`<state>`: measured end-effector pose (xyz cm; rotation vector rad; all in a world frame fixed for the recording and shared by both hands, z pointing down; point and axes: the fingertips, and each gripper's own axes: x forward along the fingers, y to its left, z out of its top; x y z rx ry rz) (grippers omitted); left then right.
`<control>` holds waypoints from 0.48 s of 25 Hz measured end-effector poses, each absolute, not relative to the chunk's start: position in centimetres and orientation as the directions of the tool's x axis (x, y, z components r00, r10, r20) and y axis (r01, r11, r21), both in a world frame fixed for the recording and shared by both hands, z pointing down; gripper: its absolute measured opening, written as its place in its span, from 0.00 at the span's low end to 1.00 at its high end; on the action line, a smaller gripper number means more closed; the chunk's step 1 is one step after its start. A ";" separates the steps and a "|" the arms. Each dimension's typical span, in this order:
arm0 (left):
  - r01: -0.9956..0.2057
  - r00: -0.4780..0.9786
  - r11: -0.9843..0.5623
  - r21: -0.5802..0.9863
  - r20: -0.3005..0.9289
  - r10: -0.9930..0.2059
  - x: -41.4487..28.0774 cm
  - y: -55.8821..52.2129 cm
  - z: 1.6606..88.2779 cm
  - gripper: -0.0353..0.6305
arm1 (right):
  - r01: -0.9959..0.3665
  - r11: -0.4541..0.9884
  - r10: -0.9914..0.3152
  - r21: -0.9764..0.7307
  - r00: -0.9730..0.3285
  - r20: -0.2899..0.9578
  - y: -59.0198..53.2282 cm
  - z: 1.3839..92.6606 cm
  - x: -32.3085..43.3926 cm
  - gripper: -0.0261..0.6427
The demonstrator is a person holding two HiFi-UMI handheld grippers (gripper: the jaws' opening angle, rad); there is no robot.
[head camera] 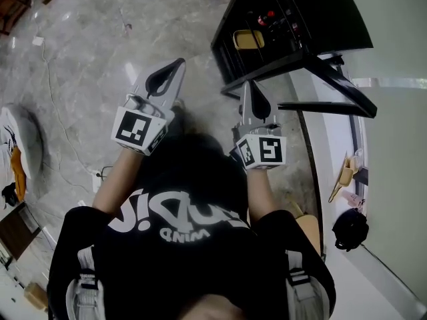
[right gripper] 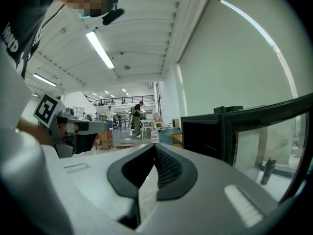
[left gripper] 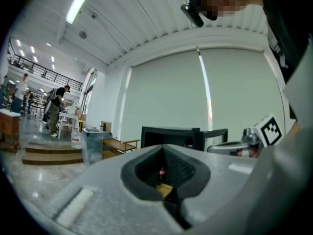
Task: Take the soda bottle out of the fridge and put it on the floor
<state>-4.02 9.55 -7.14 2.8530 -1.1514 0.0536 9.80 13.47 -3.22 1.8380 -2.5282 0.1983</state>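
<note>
The black fridge (head camera: 293,25) stands on the floor ahead and to the right, with its glass door (head camera: 333,89) swung open. Inside it I see the soda bottle (head camera: 269,16) with a red cap, and a yellow object (head camera: 248,40) below it. My left gripper (head camera: 179,63) is shut and empty, held level over the floor to the left of the fridge. My right gripper (head camera: 247,85) is also shut and empty, just short of the fridge's front. In the left gripper view the fridge (left gripper: 168,136) lies straight ahead beyond the closed tips (left gripper: 164,147). The right gripper view shows its closed tips (right gripper: 154,146) beside the fridge (right gripper: 205,131).
A cable (head camera: 63,129) runs over the grey marble floor on the left. A low wooden shelf (left gripper: 115,146) and a clear bin (left gripper: 90,143) stand left of the fridge. A black bag (head camera: 349,229) lies by the right wall. People stand far back in the hall (left gripper: 56,106).
</note>
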 end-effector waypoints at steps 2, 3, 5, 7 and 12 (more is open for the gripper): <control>-0.676 0.737 -0.735 0.047 0.058 -0.674 -3.6 8.2 -6.9 0.06 | -0.953 0.286 -0.952 -0.098 -0.294 0.080 12.4 -3.1 9.7 0.04; -0.669 0.743 -0.741 0.047 0.061 -0.667 -3.3 7.5 -6.7 0.06 | -0.956 0.277 -0.955 -0.099 -0.285 0.078 11.8 -3.1 9.7 0.04; -0.656 0.755 -0.753 0.049 0.063 -0.653 -2.7 6.0 -6.3 0.06 | -0.961 0.257 -0.961 -0.105 -0.266 0.079 10.5 -2.6 9.8 0.04; -0.634 0.773 -0.772 0.049 0.050 -0.632 -2.2 4.5 -5.8 0.06 | -0.963 0.248 -0.963 -0.108 -0.257 0.080 9.2 -1.8 9.8 0.04; -0.596 0.803 -0.800 0.071 0.032 -0.596 -1.1 0.1 -3.0 0.06 | -0.965 0.242 -0.966 -0.105 -0.250 0.067 6.0 0.4 9.7 0.04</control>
